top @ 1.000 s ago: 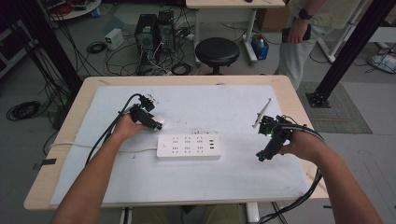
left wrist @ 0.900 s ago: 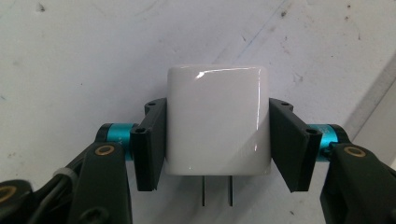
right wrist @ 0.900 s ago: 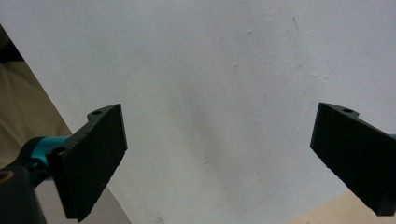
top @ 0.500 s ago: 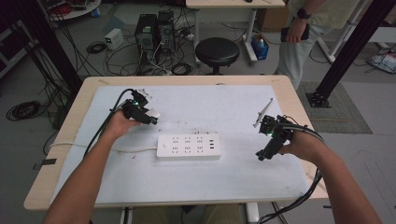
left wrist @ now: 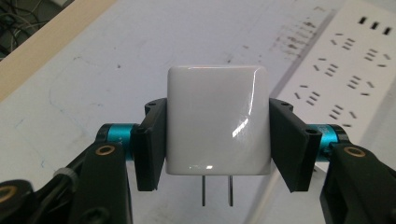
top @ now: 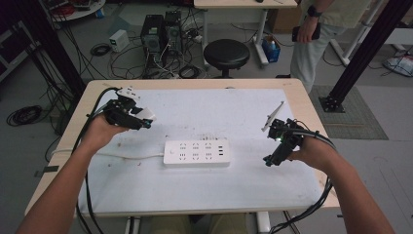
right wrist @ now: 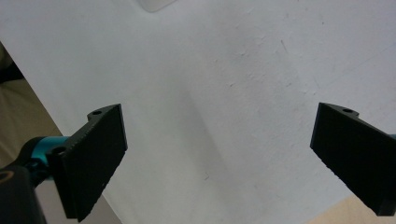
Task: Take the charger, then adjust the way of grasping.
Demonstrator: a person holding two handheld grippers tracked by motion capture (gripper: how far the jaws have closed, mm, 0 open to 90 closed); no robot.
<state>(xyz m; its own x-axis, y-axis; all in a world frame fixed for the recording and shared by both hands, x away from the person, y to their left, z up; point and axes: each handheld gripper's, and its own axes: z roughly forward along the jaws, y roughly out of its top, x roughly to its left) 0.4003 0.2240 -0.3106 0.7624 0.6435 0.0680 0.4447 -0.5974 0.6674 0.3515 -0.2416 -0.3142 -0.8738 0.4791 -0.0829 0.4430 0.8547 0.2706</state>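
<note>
The left gripper (top: 146, 120) now rides higher and farther toward the back-left corner of the surface (top: 204, 195) than it did a second ago, carrying a white plug adapter (left wrist: 217, 119) off the white sheet. Its black pads pinch the adapter's two flat sides, and the pair of metal prongs (left wrist: 217, 190) points back toward the camera, clear of everything. The white power strip (top: 197, 153) lies flat at mid-surface, well apart from the raised adapter, its sockets bare. The right gripper (top: 272, 146) has not shifted; it hovers over the sheet near the right edge, jaws spread wide with nothing between them. The lift suggests the pick-up is done; the adapter must yet be turned prongs-down and brought to a socket.
</note>
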